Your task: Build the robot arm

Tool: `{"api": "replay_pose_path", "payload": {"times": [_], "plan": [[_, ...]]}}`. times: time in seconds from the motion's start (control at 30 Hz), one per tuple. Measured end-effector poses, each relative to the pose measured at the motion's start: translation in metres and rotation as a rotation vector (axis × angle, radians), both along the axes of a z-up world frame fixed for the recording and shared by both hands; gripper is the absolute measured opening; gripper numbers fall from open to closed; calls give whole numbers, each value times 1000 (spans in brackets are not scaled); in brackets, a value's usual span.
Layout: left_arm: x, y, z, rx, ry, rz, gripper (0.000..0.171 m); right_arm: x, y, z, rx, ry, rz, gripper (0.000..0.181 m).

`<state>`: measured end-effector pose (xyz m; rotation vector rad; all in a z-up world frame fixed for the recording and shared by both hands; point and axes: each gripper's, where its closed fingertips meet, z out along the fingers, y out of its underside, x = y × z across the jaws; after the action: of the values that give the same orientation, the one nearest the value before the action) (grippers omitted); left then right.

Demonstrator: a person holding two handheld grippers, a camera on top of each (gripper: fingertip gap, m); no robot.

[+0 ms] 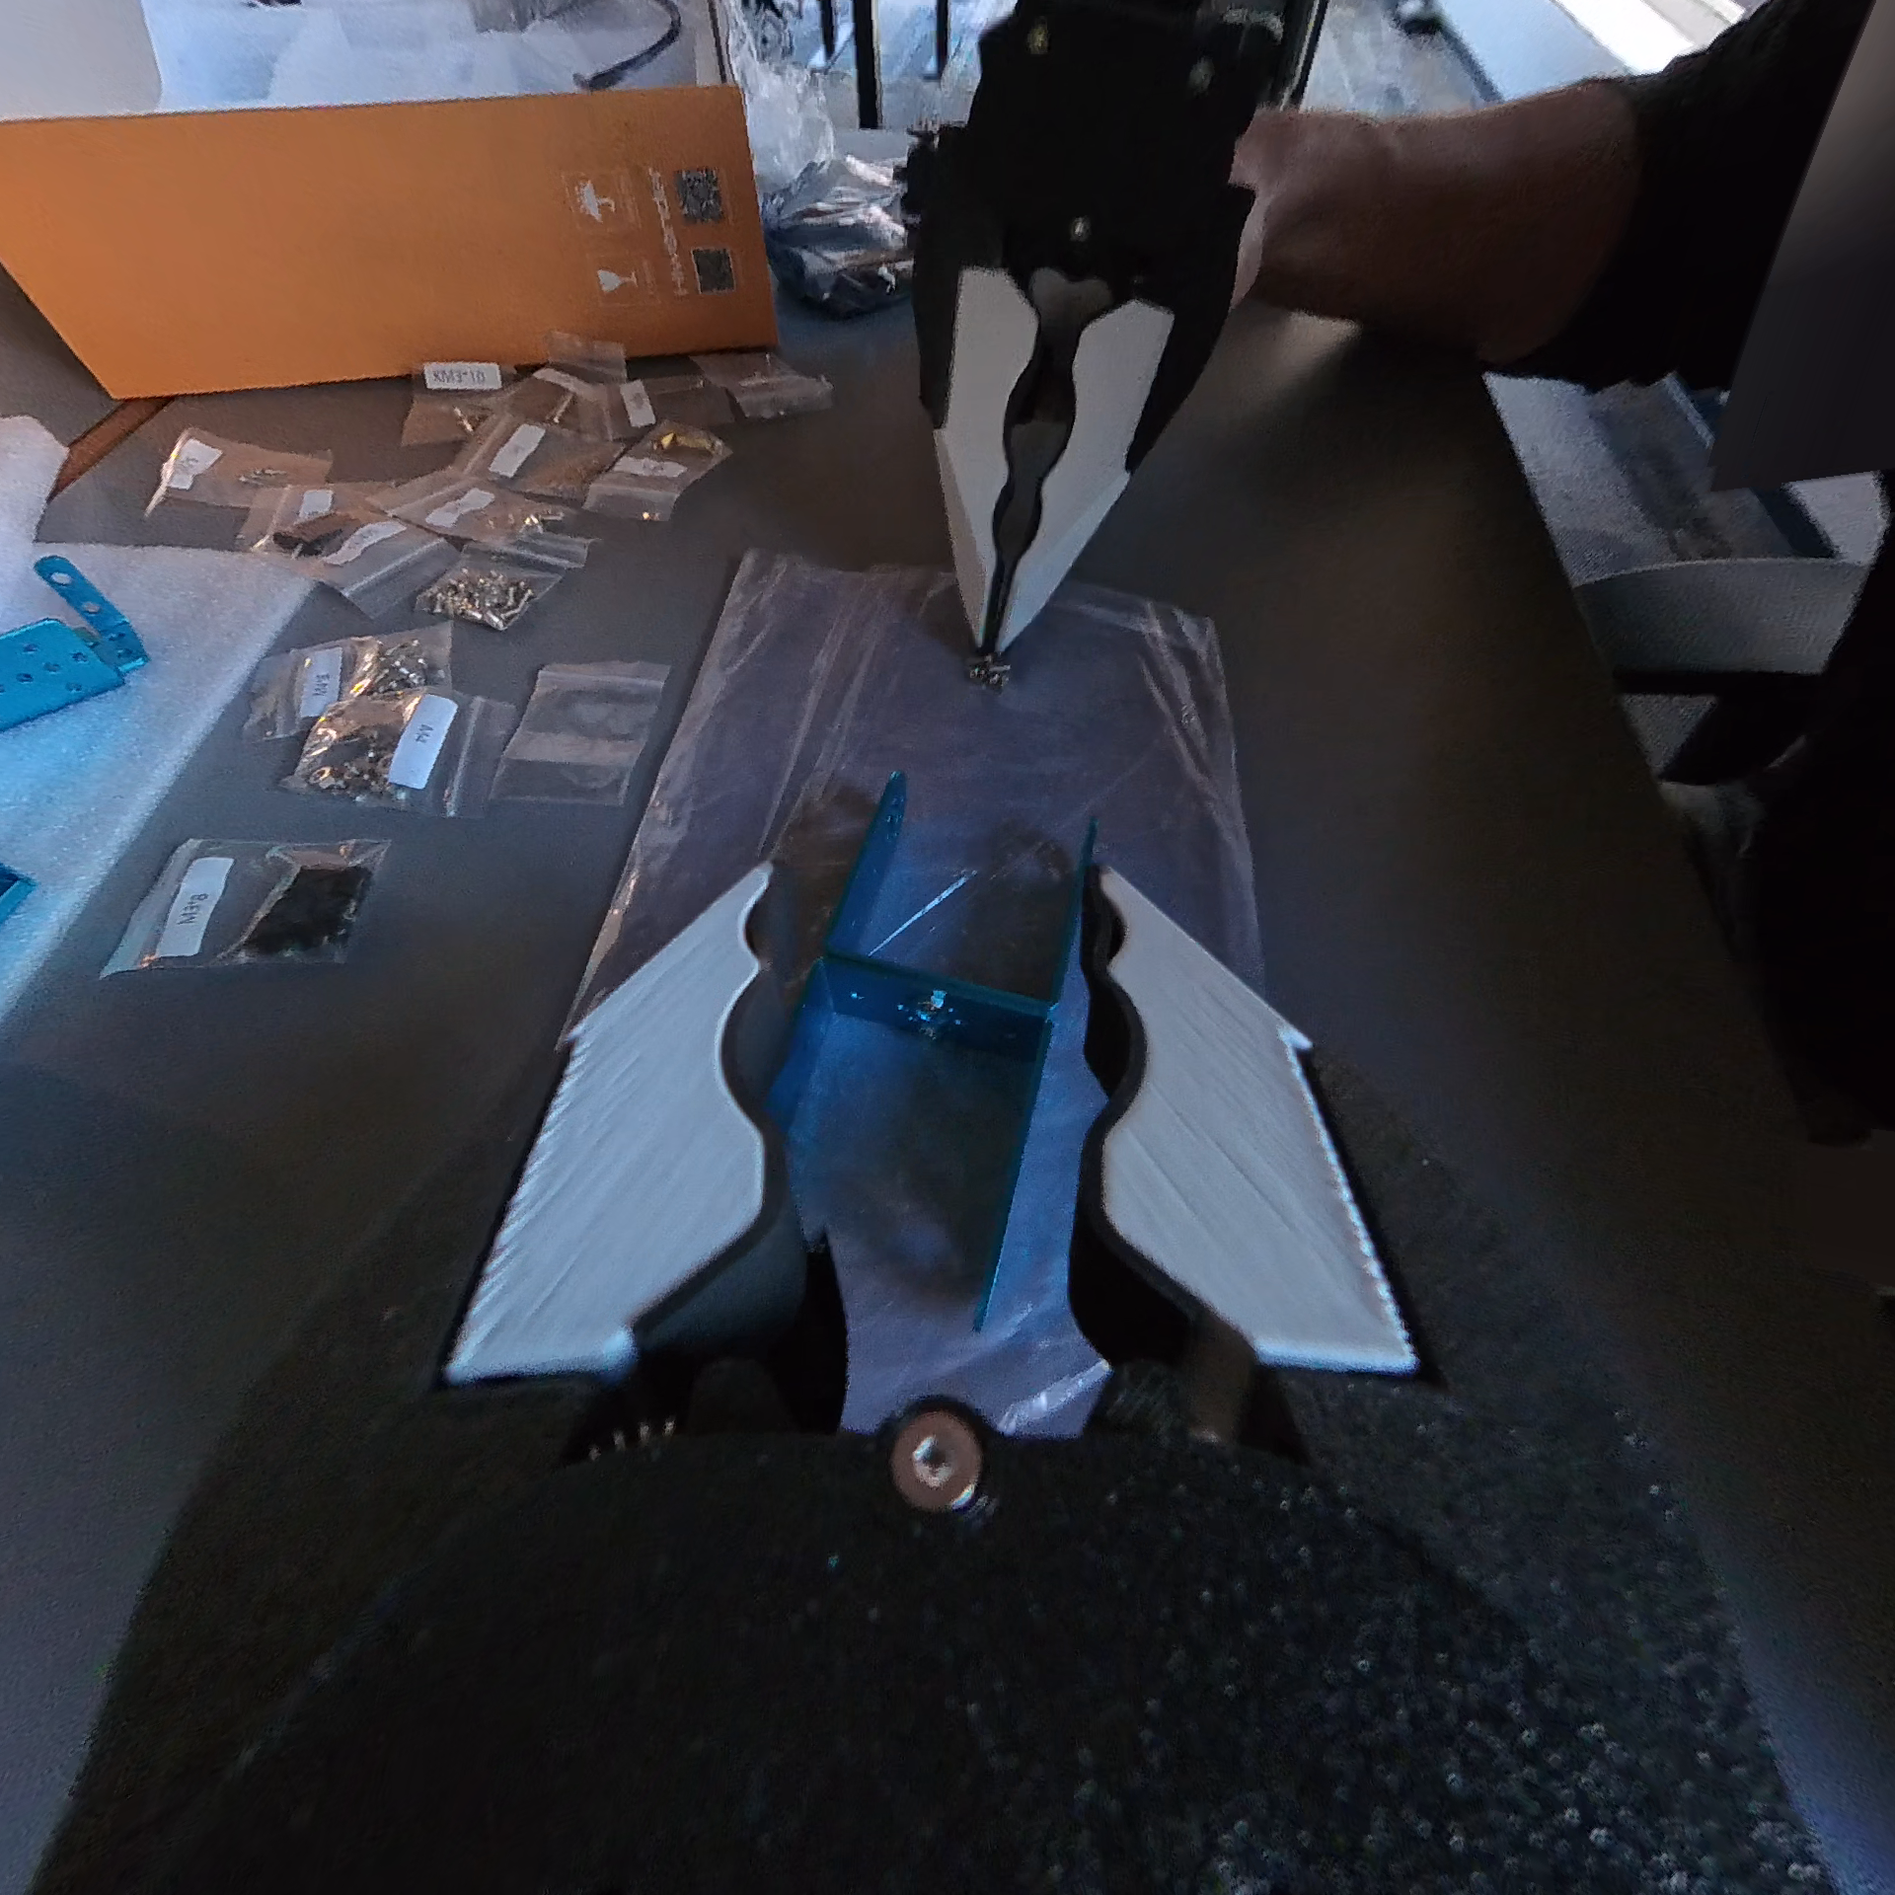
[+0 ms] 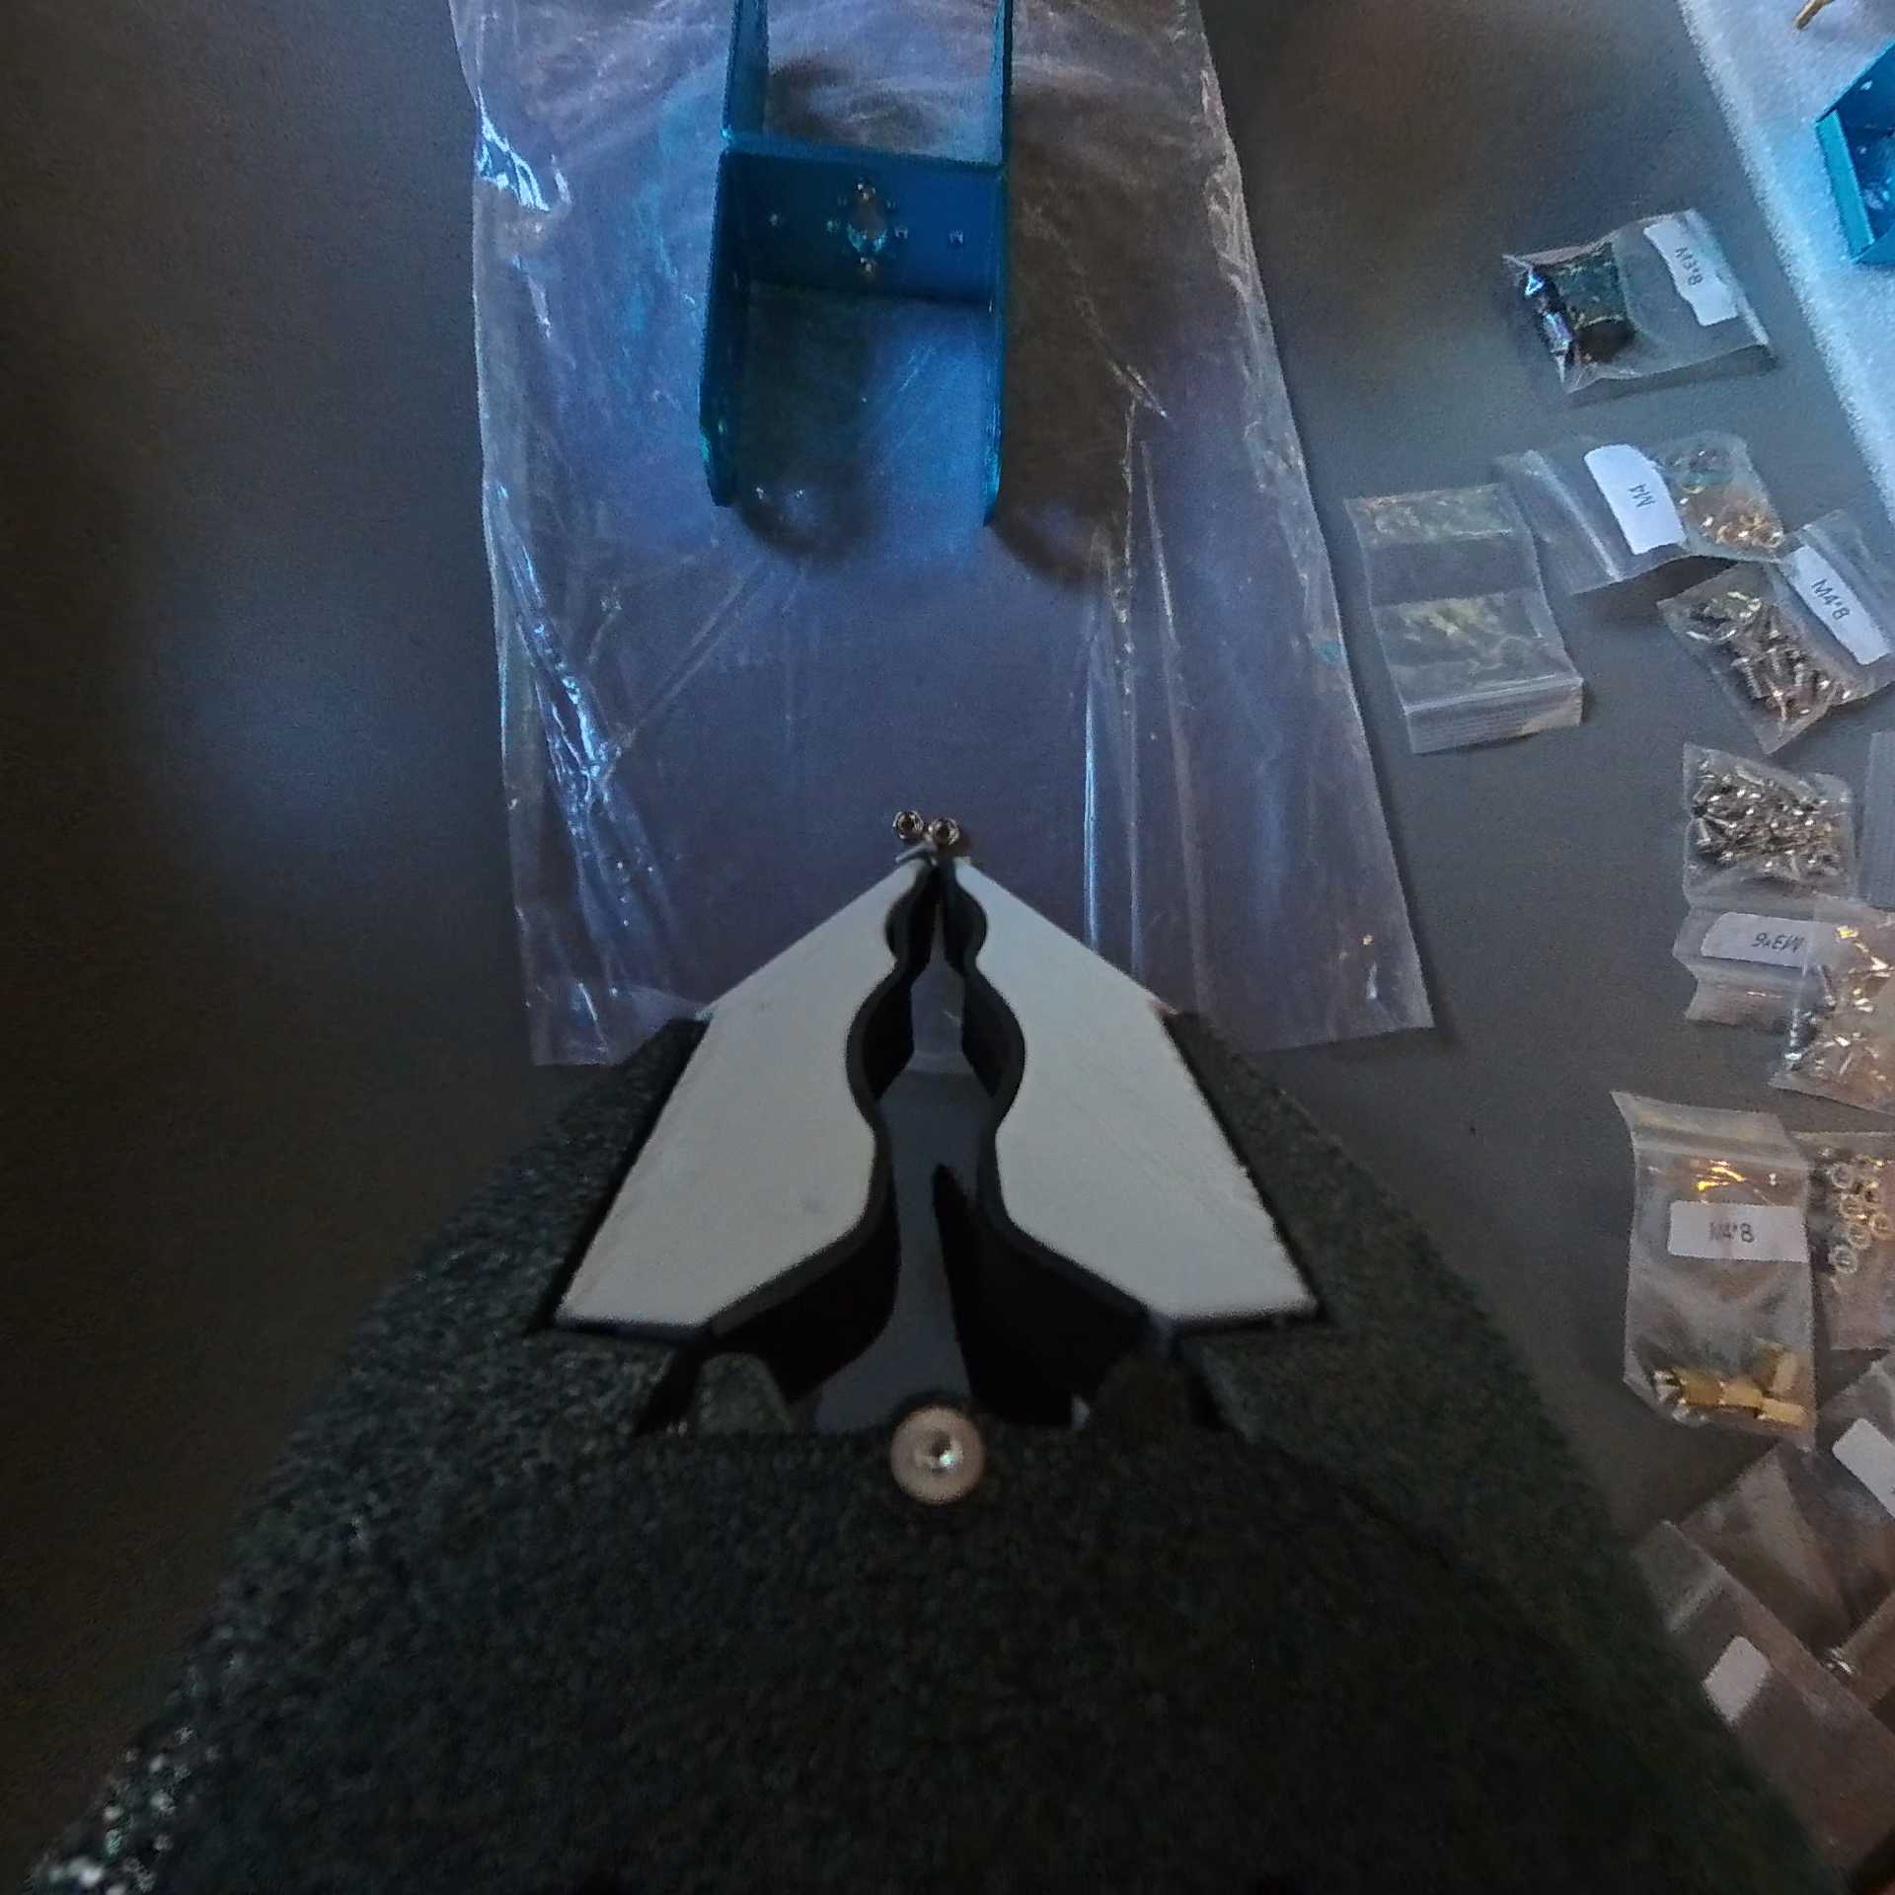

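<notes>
A blue metal bracket [image 1: 933, 1010] with two upright side plates stands on a clear plastic bag [image 1: 820, 718] on the dark table. My left gripper [image 1: 935, 872] is open, with one white finger on each side of the bracket. My right gripper [image 2: 928, 872] is shut, its tips down on the bag at two small silver screws [image 2: 925, 827]. I cannot tell whether it pinches them. In the left wrist view the right gripper [image 1: 990, 646] points down beyond the bracket, over the screws [image 1: 990, 672], with a person's hand [image 1: 1415, 205] behind it. The right wrist view shows the bracket [image 2: 861, 220] ahead.
Several small zip bags of screws and nuts [image 1: 410, 738] lie left of the plastic bag; they also show in the right wrist view [image 2: 1764, 820]. An orange cardboard box [image 1: 390, 226] stands at the back left. More blue metal parts [image 1: 62, 656] rest on white foam. The table edge [image 1: 1600, 718] runs along the right. There is about 15 cm between the tips of the two grippers.
</notes>
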<state>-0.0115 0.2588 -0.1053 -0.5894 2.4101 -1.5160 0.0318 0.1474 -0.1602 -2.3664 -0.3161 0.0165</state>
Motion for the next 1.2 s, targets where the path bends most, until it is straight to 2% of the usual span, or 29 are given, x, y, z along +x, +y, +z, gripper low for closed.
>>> {"api": "replay_pose_path", "payload": {"times": [0.1, 0.27, 0.37, 0.53, 0.63, 0.73, 0.87, 0.9, 1.0, 1.13, 1.2], "plan": [[0, 2, -10, 60, -7, 1, 57, 2, -1, 1, 10, 0, 3, 0], [-4, 3, -8, 53, 18, -17, 66, 2, -3, 6, 31, 20, 14, 0], [-7, 8, -16, 112, 31, -26, 68, -8, -6, 7, 26, 42, 72, 0], [-29, 12, -15, 165, 48, -123, 45, -25, -5, 7, 52, 62, 154, 0], [-43, 16, -26, 218, 105, -162, 42, -30, -2, 10, 65, 57, 171, 0], [-41, 22, -39, 289, 129, -143, 42, -38, -4, 1, 25, 39, 214, 0], [-44, 27, -45, 286, 169, -170, 34, -42, -2, -1, 15, 52, 222, 0], [-44, 29, -49, 294, 179, -175, 30, -41, -2, -1, 13, 56, 216, 0], [-43, 28, -54, 288, 180, -196, 5, -35, 2, 4, 35, 40, 177, 18], [-42, 26, -47, 221, 189, -215, 1, -53, 33, 34, 171, 118, 146, 20], [-42, 24, -38, 163, 203, -226, 1, -47, 53, 24, 141, 29, 81, 23]]}}
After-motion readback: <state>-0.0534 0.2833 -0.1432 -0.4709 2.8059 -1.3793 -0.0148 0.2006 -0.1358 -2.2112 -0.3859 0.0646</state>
